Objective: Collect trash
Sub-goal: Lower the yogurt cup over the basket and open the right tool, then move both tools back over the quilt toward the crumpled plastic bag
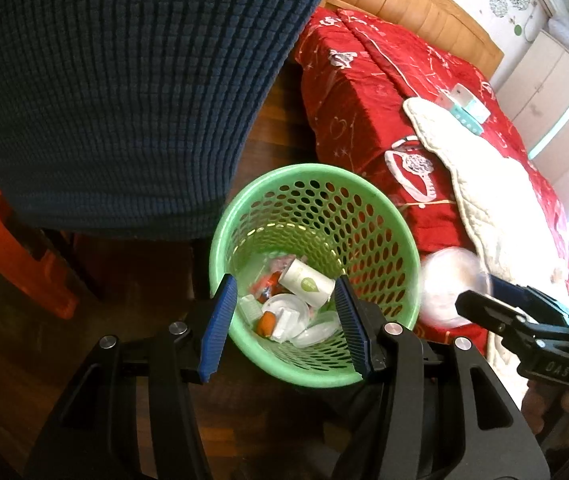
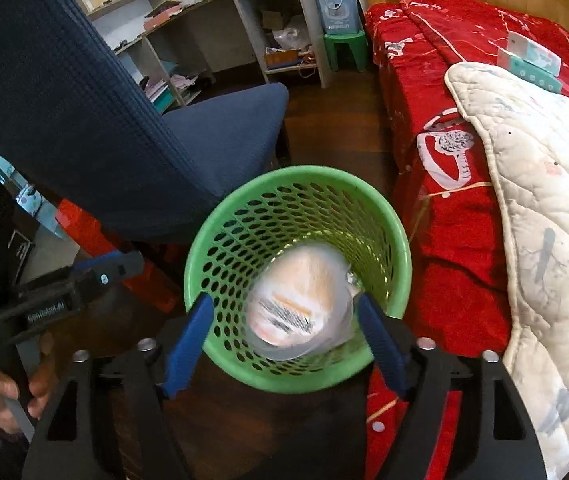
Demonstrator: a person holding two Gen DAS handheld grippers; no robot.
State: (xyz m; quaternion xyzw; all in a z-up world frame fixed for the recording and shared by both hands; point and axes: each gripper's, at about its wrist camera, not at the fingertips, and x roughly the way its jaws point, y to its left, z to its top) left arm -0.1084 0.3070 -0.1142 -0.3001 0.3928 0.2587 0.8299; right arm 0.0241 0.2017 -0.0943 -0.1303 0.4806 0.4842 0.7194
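Two grippers over one green basket [image 2: 220, 216]. Right gripper [image 2: 284, 316] jaws spread wide, blurred clear plastic container [image 2: 302, 306] between them above the rim, pads not touching it. Left gripper [image 1: 284, 312] part open, empty. Basket holds one white tube [image 1: 306, 288], several lids and wrappers.

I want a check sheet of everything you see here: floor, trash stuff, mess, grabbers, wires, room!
Surface: dark wooden floor.
Job's things: green basket holding trash; blurred clear lidded cup between the right gripper fingers, above the basket.
Clutter: white quilt and small box on red bed.
Grippers: left gripper open, empty; right open, pads off the cup.
Cables: nothing seen.
Surroundings: blue chair, shelves, green stool.
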